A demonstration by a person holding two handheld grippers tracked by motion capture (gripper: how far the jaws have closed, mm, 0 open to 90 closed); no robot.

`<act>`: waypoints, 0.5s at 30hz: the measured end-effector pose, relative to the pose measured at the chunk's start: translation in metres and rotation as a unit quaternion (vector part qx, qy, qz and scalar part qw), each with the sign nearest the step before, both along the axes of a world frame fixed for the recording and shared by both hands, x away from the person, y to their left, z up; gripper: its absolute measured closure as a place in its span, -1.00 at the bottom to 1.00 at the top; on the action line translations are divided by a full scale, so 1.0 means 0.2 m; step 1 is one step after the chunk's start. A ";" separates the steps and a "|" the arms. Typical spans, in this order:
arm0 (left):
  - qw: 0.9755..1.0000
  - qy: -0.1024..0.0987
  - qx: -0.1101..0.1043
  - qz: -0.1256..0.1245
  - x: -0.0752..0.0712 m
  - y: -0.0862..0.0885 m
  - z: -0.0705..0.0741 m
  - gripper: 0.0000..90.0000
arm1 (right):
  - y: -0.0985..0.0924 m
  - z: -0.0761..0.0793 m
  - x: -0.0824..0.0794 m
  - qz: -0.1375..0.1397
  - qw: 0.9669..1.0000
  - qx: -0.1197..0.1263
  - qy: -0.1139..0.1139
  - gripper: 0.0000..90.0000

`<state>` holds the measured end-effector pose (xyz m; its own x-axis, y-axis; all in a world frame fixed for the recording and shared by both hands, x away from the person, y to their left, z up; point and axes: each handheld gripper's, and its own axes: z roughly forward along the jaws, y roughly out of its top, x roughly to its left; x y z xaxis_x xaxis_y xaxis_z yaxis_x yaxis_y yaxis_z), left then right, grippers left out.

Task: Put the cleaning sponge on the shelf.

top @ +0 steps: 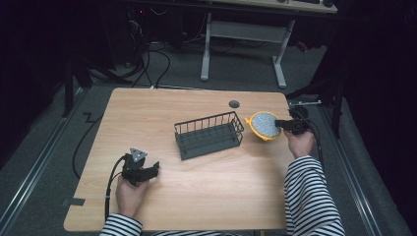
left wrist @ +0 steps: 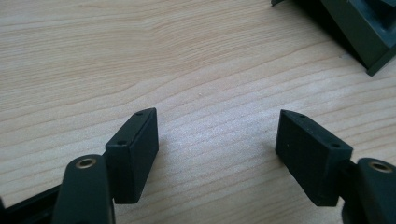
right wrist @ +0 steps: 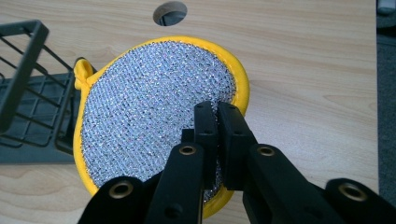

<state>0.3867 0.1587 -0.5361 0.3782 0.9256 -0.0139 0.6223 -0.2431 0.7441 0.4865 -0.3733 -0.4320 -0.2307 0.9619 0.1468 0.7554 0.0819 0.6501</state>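
Overhead, you are working at a light wood-grain table (top: 206, 187) with a round cable hole (top: 234, 103) near its far edge; beyond it a white-legged desk frame (top: 243, 44) is standing on grey carpet in a dark room, with cables trailing on the floor. A dark wire basket (top: 209, 133) is sitting mid-table, and it is looking empty from above. No legible writing is showing anywhere.

Your right gripper (right wrist: 217, 114) is pinching the near rim of a round yellow-edged scouring pad (right wrist: 154, 107) with a silvery mesh face, jaws closed onto it, holding it tilted just right of the basket (whether its lower edge is touching the table I cannot tell). Your left gripper (left wrist: 217, 140) is resting low over bare wood at the near-left, jaws spread wide and gripping nothing, well apart from the basket's corner (left wrist: 369, 32).
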 end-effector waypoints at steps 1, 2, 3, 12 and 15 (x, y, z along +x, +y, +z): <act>1.000 0.001 0.000 0.000 0.00 0.00 0.00 -0.32 | 0.00 0.01 -0.01 0.001 1.000 0.000 -0.001 0.94; 1.000 0.000 0.000 0.000 0.00 0.00 0.00 -0.32 | -0.01 0.02 -0.02 0.003 1.000 0.001 -0.005 0.94; 1.000 0.000 0.000 0.000 0.00 0.00 0.00 -0.32 | -0.01 0.03 -0.02 0.004 1.000 0.003 -0.006 0.94; 1.000 0.000 0.000 0.000 0.00 0.00 0.00 -0.32 | 0.02 0.13 -0.07 0.026 0.999 0.004 -0.025 0.94; 1.000 0.000 0.000 0.000 0.00 0.00 0.00 -0.32 | 0.04 0.17 -0.08 0.035 0.999 0.007 -0.036 0.94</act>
<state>0.3867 0.1587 -0.5361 0.3786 0.9255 -0.0137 0.6222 -0.2435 0.7440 0.4700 -0.3656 -0.3982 -0.3079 0.9408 0.1418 0.6997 0.1229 0.7037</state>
